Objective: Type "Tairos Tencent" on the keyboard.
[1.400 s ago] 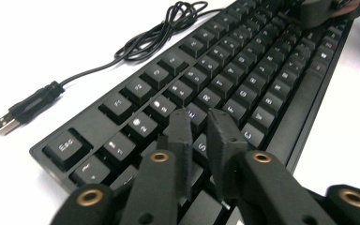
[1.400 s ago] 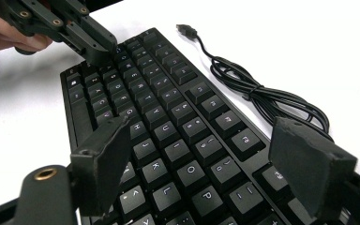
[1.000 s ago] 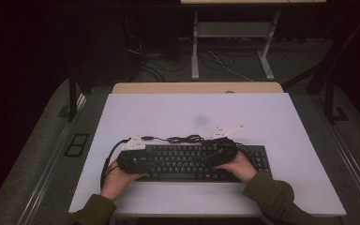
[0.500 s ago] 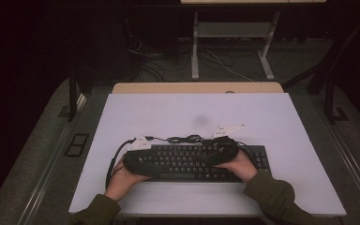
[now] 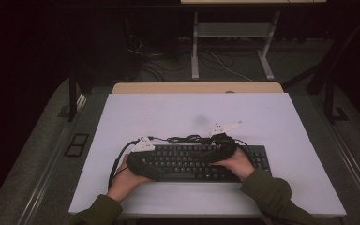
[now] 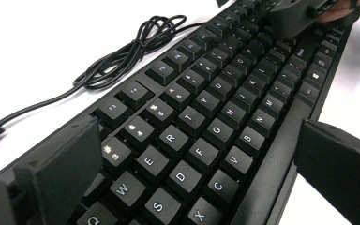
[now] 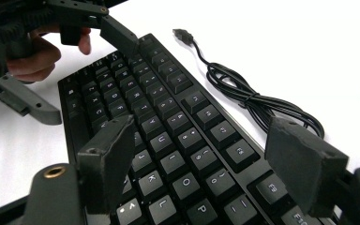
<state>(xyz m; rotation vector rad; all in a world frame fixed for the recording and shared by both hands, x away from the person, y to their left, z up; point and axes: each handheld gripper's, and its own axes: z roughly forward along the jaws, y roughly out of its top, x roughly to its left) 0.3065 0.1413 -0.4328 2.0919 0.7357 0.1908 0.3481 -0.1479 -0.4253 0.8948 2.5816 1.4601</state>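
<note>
- Your white worktop (image 5: 168, 112) sits on a wooden table edge (image 5: 197, 87).
- Beyond it you face a dark room, with cables (image 5: 215, 61) on the grey floor (image 5: 37, 154) around a metal frame (image 5: 229, 33).

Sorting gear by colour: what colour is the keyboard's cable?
Black cable, clearest in the right gripper view.

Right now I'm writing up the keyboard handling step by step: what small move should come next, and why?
Probably draw the left gripper back off the keyboard. Its jaws have just been opening and now stand wide at either long edge, pressing nothing, and the keyboard lies flat on the table. The right gripper also straddles it, so it could release afterwards.
</note>
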